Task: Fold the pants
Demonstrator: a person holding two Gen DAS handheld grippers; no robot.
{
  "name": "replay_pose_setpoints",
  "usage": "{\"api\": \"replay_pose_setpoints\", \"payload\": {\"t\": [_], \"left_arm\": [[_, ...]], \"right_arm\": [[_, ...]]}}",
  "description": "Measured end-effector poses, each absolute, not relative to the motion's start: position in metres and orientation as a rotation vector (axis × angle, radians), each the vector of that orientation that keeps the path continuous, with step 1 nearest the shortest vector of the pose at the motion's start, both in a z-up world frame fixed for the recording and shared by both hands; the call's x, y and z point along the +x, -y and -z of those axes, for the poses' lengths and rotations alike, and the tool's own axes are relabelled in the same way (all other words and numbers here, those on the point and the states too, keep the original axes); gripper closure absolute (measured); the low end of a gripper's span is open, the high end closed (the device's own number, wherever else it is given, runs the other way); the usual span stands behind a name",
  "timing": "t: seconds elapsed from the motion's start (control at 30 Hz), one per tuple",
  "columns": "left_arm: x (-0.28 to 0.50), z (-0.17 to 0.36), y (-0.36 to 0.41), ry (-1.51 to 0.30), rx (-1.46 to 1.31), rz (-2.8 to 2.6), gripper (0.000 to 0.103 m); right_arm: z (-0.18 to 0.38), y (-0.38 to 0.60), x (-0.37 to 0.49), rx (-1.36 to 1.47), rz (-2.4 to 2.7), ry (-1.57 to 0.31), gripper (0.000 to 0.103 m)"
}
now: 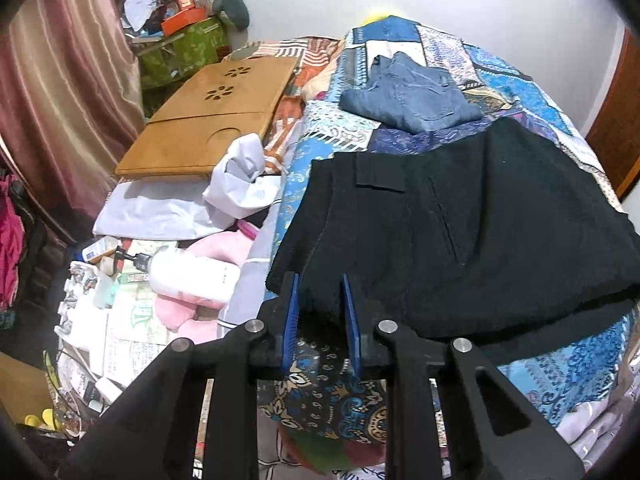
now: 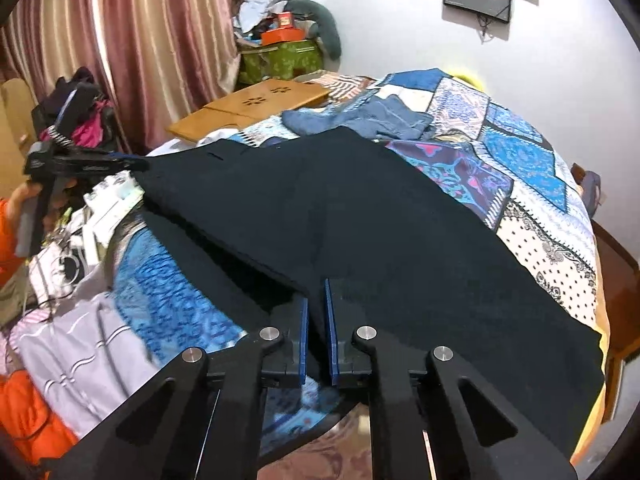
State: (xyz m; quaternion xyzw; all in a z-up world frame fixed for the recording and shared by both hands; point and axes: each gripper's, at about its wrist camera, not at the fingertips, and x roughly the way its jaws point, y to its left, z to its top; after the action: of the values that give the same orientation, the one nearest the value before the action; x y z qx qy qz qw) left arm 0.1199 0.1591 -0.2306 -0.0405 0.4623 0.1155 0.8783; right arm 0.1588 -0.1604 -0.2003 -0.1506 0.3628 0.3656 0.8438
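Observation:
Black pants (image 1: 460, 232) lie spread on a blue patchwork bedspread (image 1: 520, 80). My left gripper (image 1: 320, 284) is shut on the near left edge of the pants, cloth pinched between its blue pads. In the right wrist view the pants (image 2: 380, 220) stretch from my right gripper (image 2: 316, 292), shut on their near edge, across to the left gripper (image 2: 132, 162), which holds the far corner slightly lifted.
Folded blue jeans (image 1: 412, 96) lie further back on the bed. A wooden lap tray (image 1: 208, 120), white cloth (image 1: 240, 176) and a white bottle (image 1: 192, 276) crowd the left side. Curtains (image 2: 140, 40) hang at the left. The bed's wooden frame (image 2: 616, 264) is on the right.

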Motion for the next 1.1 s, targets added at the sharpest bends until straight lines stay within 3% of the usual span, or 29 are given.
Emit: {"api": "replay_pose_setpoints", "payload": {"t": [0.3,0.43,0.5,0.73,0.93,1.1], "left_arm": [[0.118,0.263,-0.156,-1.056,-0.037,-0.233,0.079],[0.117,0.239,-0.151,-1.030,-0.014,-0.230,0.079],[0.117,0.221,-0.147,-0.987,-0.030,-0.204,0.079],[0.141,0.181,-0.095,-0.906,-0.092,0.023,0.074],[0.159,0.217,-0.031,-0.994,-0.047,0.155,0.071],[0.141,0.231,-0.019,-0.974,-0.034,0.125,0.067]], "right_arm": [[0.222,0.153,0.157,-0.312,-0.798,-0.865,0.092],[0.211,0.160,0.158,-0.313,-0.786,-0.885,0.072],[0.201,0.169,0.157,-0.297,-0.786,-0.869,0.070],[0.179,0.183,0.177,-0.175,-0.758,-0.818,0.064],[0.227,0.179,0.198,-0.126,-0.682,-0.965,0.064],[0.228,0.192,0.171,-0.126,-0.682,-0.923,0.064]]}}
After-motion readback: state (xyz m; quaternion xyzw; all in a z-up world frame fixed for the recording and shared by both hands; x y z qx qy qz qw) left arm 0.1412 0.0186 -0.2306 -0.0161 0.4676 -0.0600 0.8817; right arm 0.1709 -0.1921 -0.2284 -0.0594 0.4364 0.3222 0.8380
